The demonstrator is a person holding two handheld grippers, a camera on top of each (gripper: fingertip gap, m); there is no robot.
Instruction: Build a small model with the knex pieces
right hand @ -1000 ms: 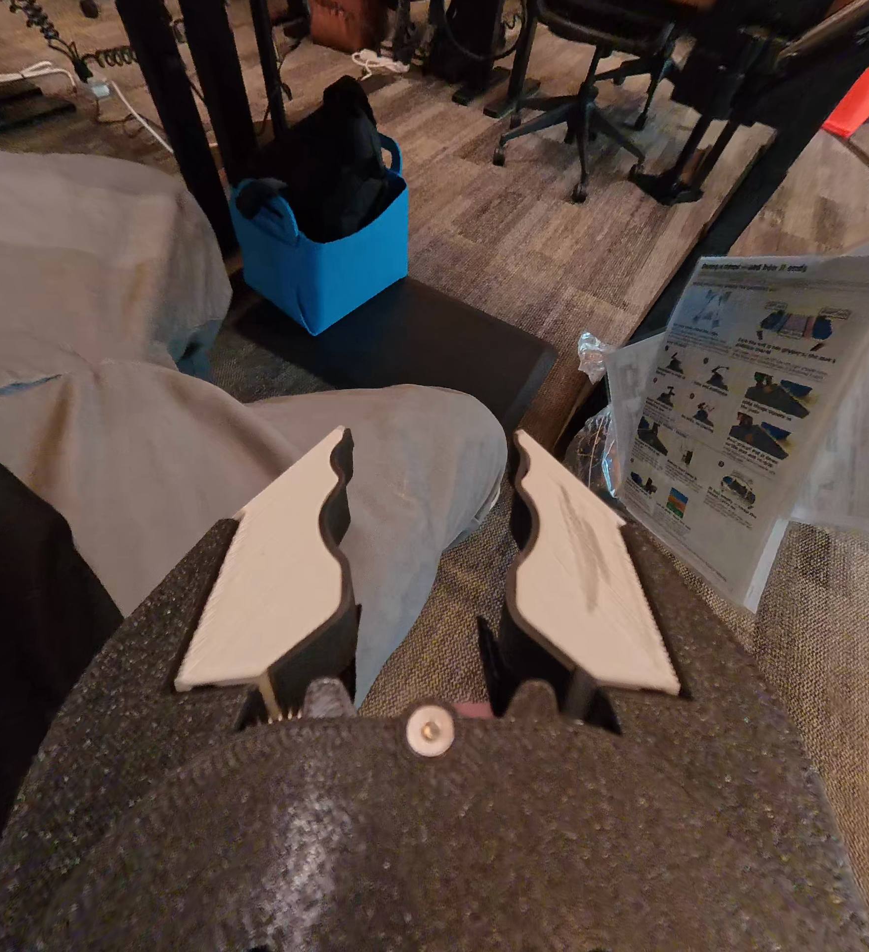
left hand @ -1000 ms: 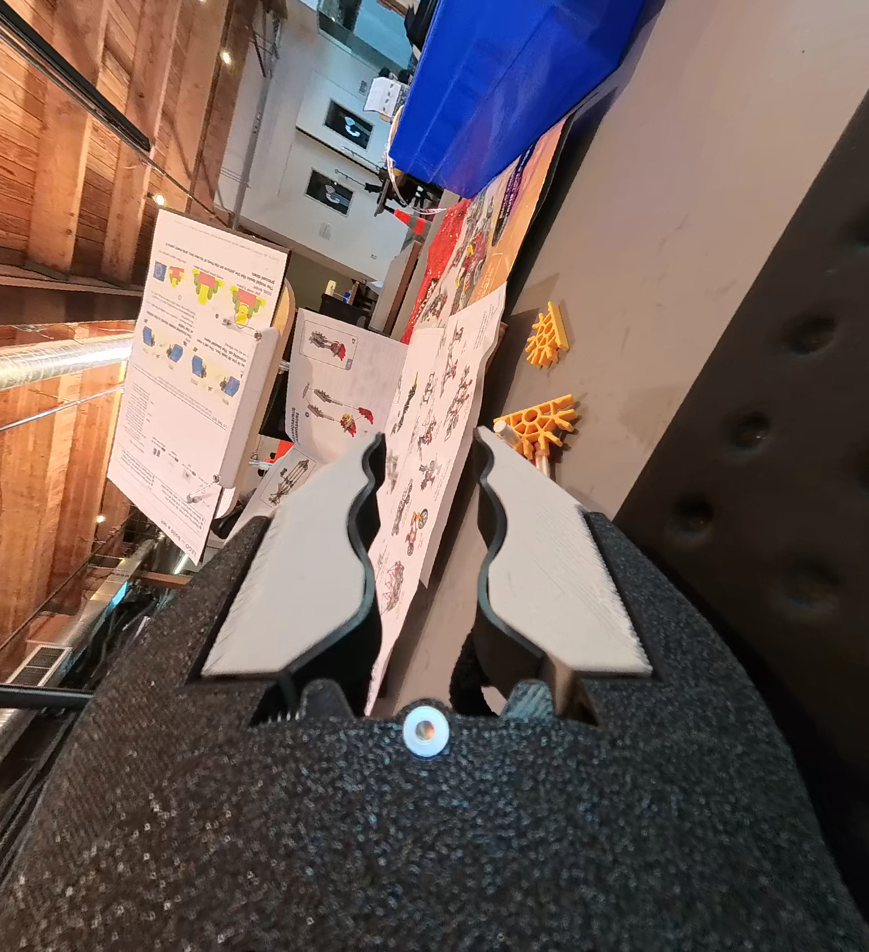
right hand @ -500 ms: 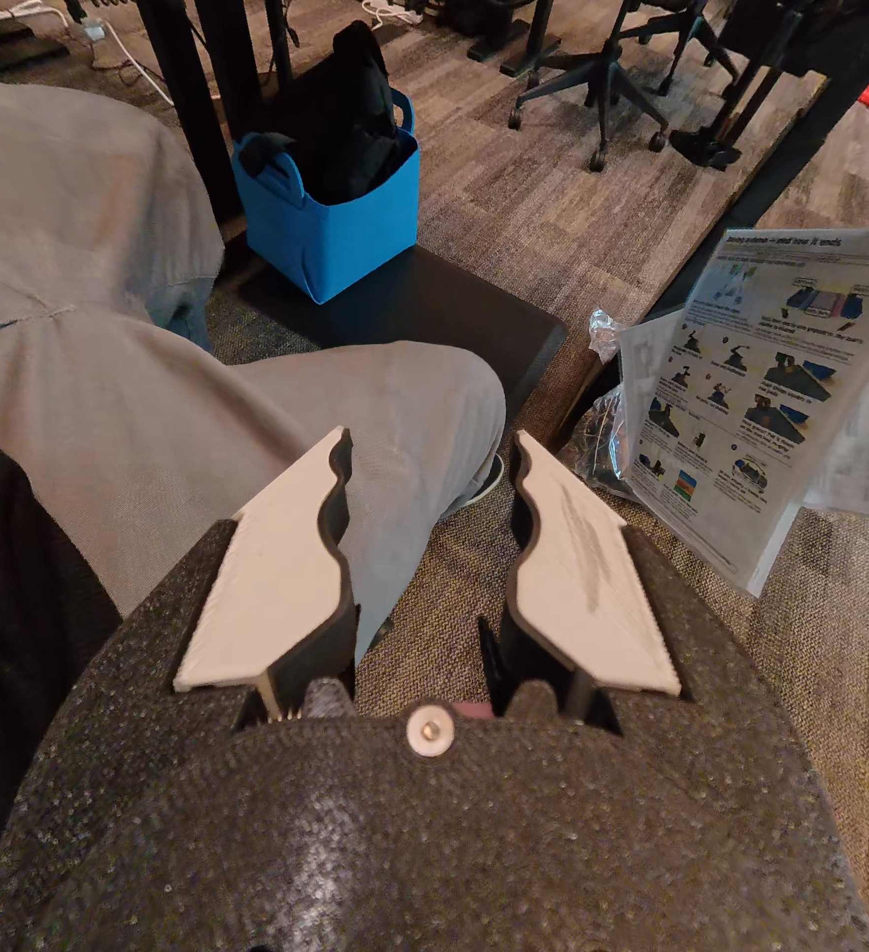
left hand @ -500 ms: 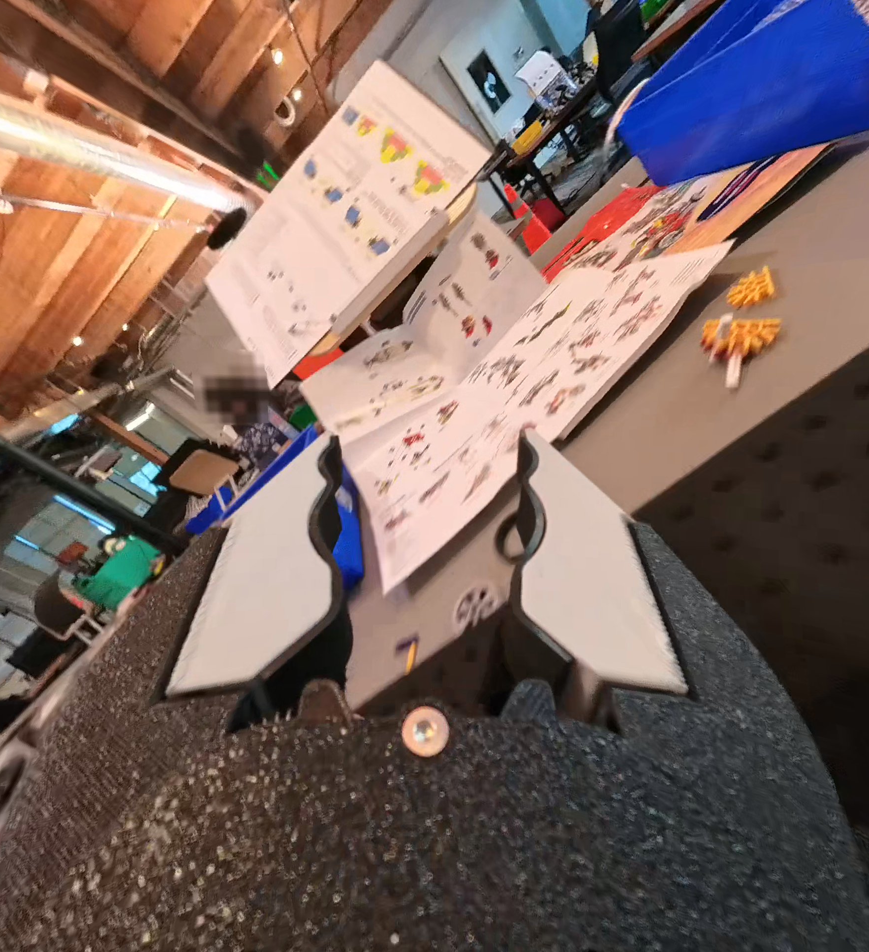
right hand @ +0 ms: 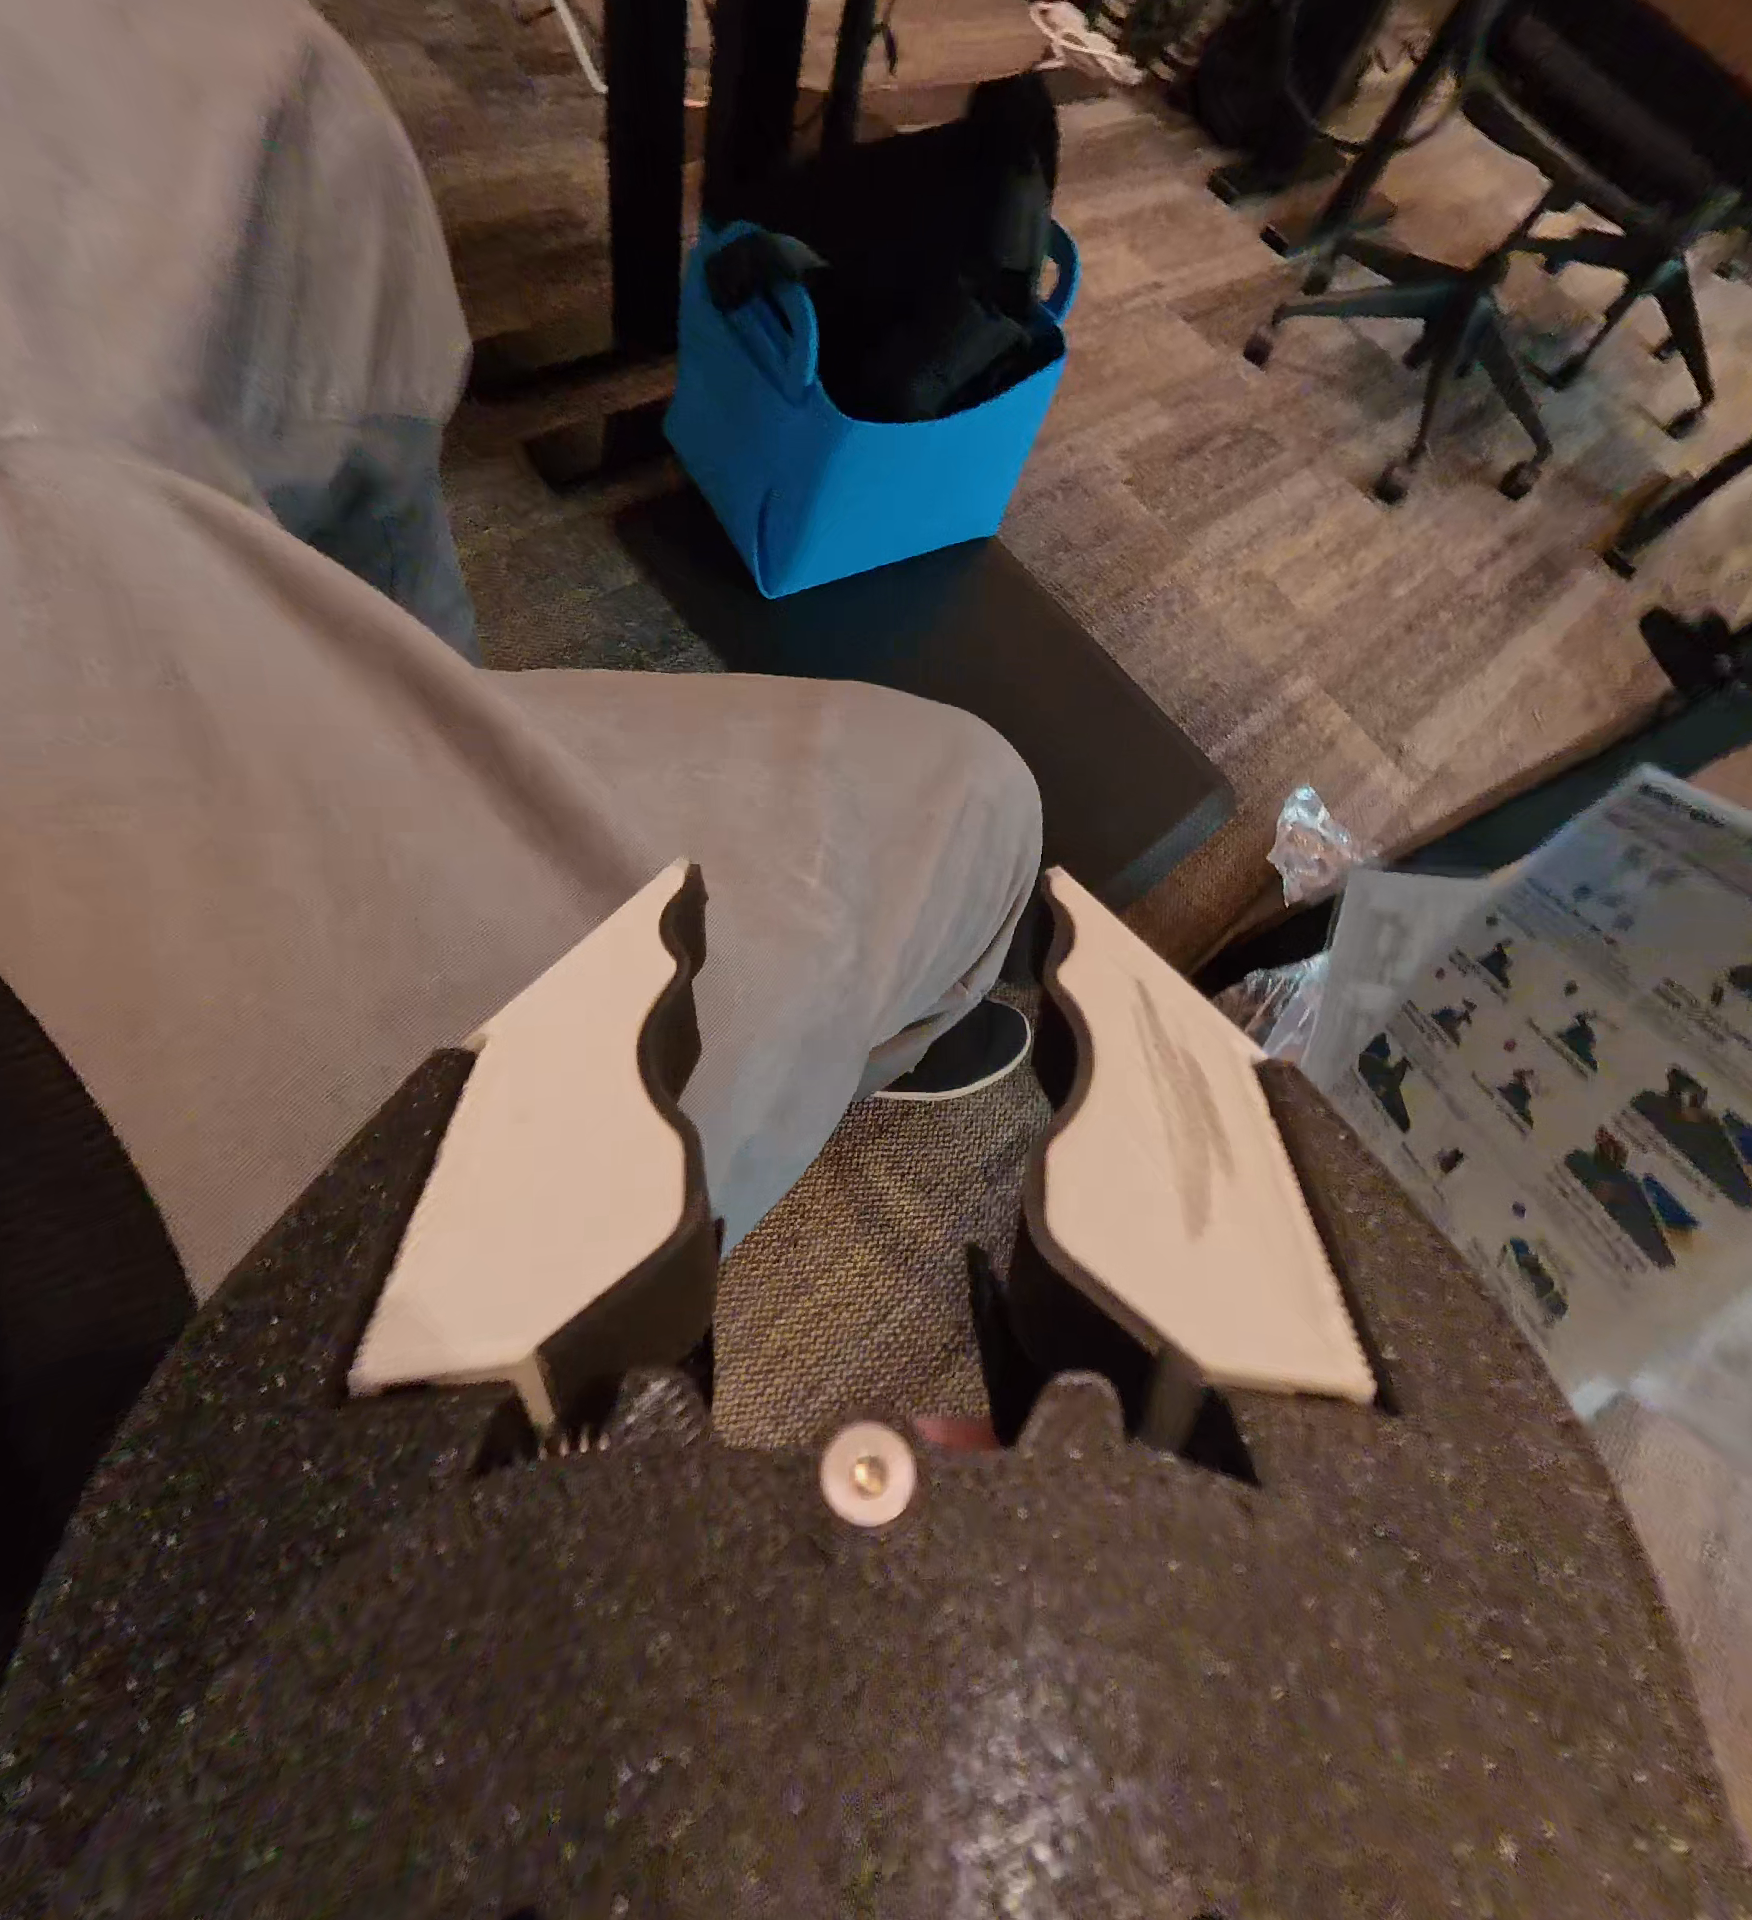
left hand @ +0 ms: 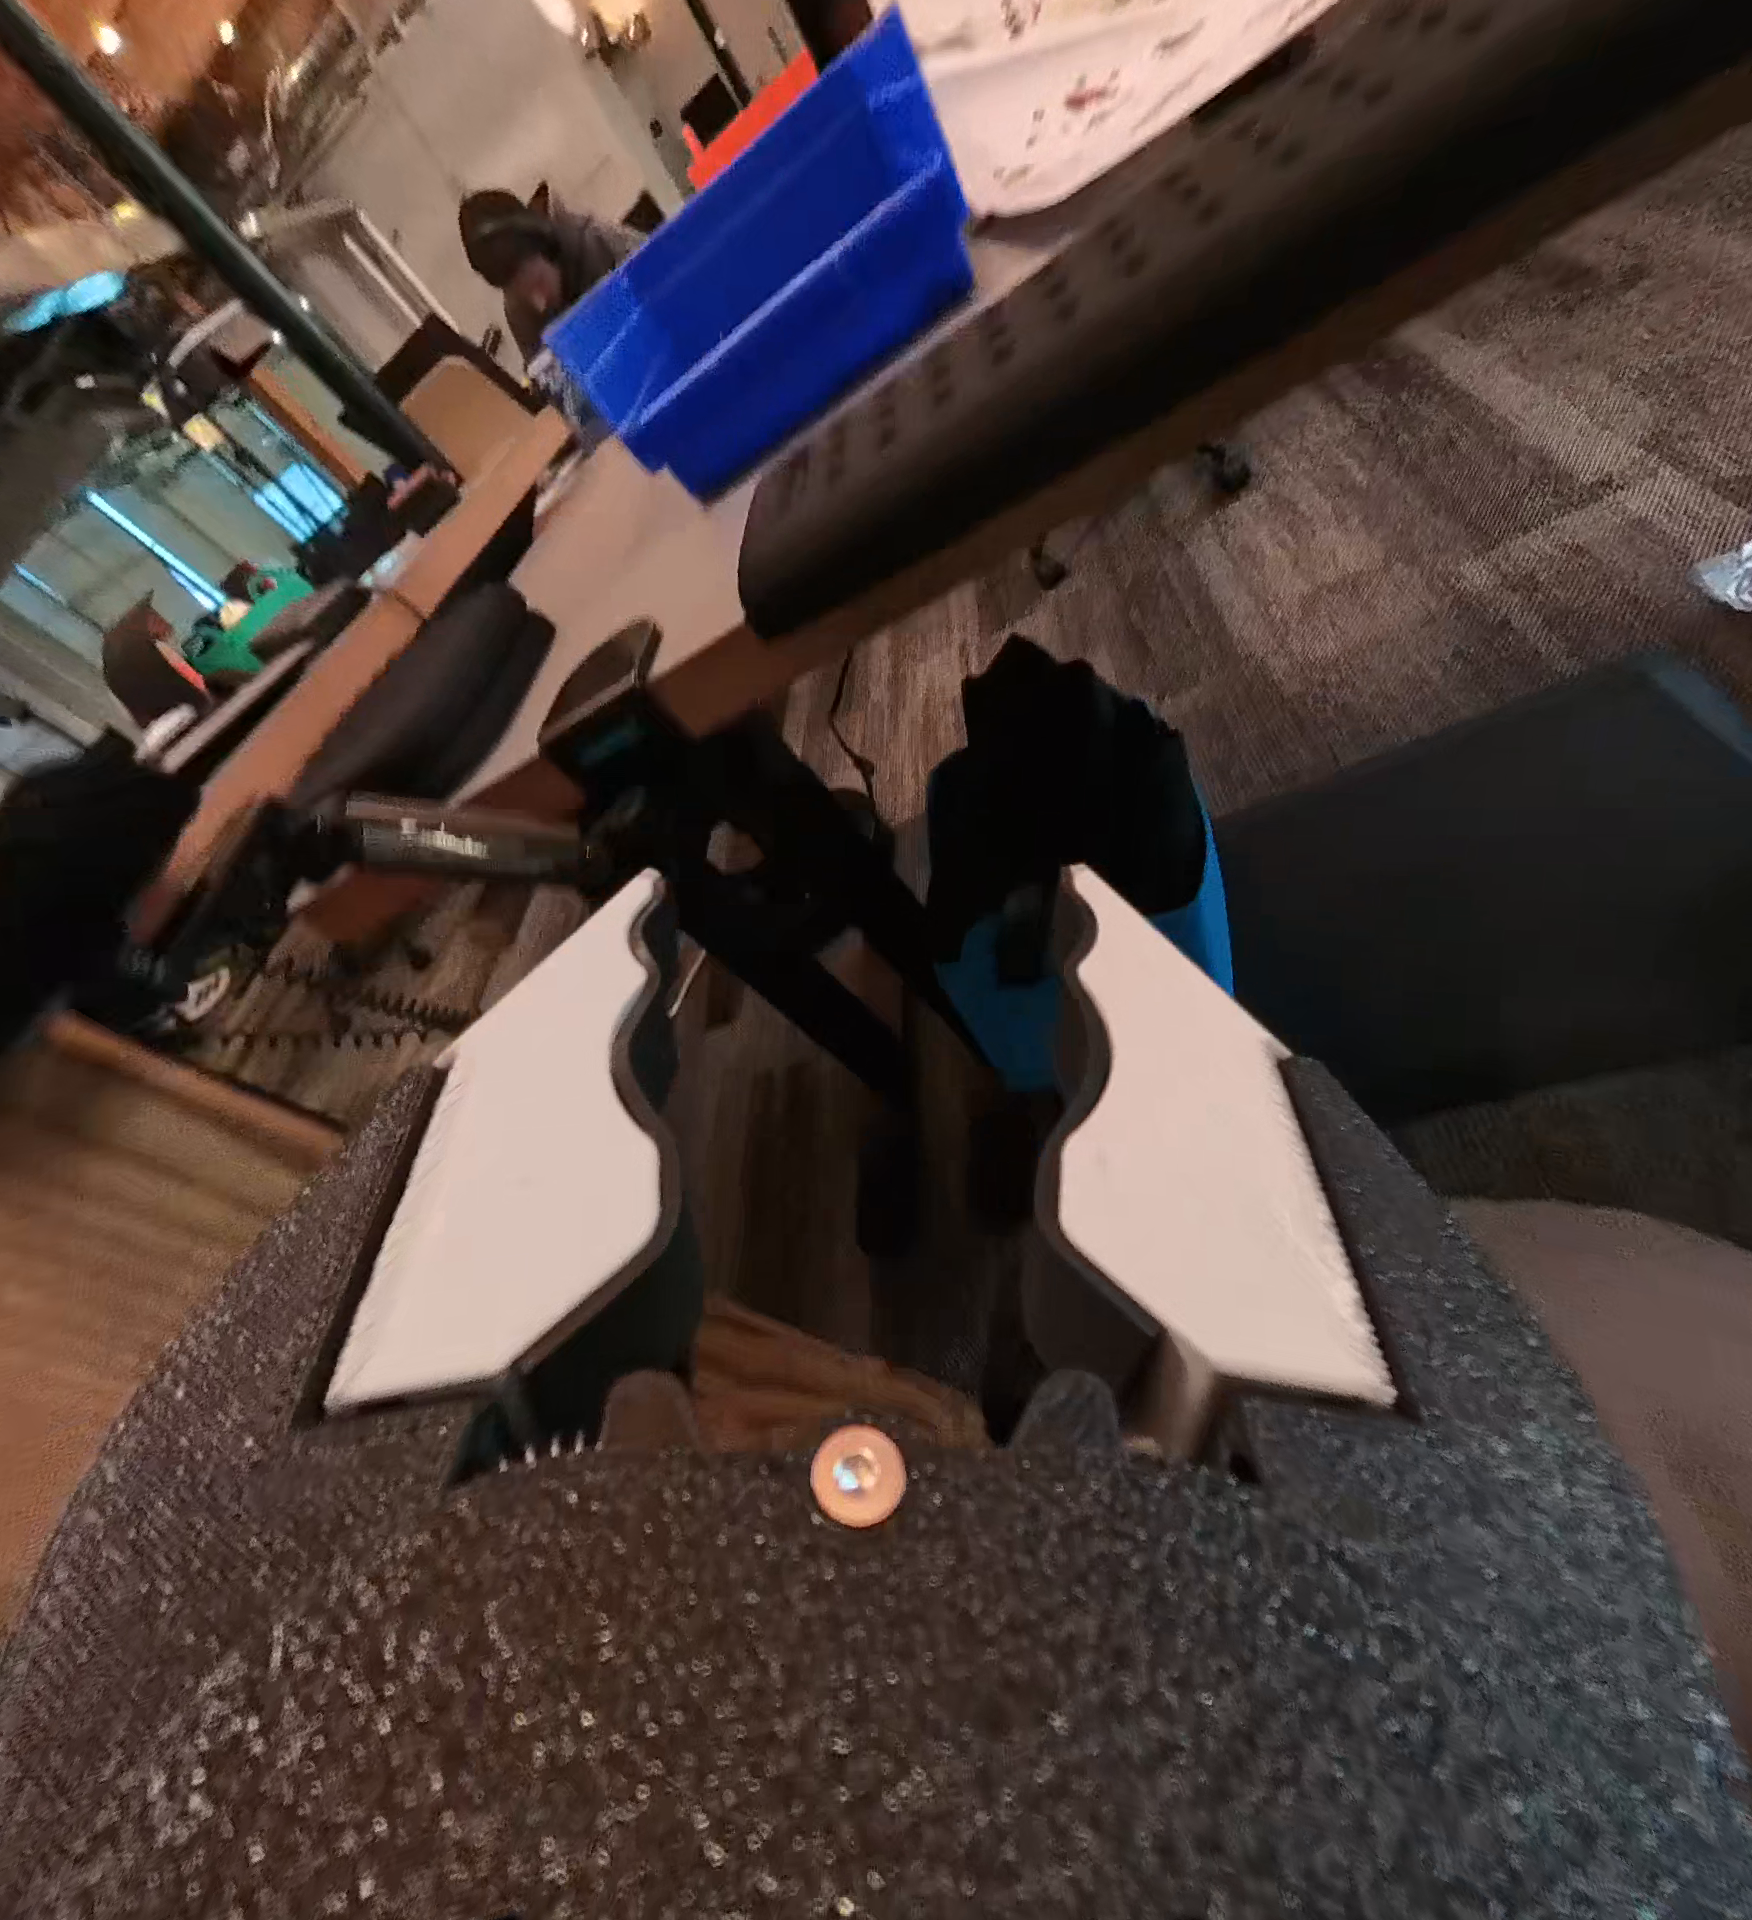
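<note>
Two grippers, both empty. Left gripper (left hand: 861, 904) spread apart, below the table edge (left hand: 1111, 416), fronting one blue fabric bin (left hand: 1007, 1018). Right gripper (right hand: 867, 894) likewise spread, over one grey-trousered knee (right hand: 799, 790); bare carpet (right hand: 851, 1236) beneath, one instruction sheet (right hand: 1599, 1049) just beside.

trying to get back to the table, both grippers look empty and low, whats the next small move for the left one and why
Probably tilt the left gripper up toward the table edge. Its jaws are open and empty, pointing beneath the tabletop at the blue fabric bin on the floor; the blue plastic bin on the table sits above its line.
</note>
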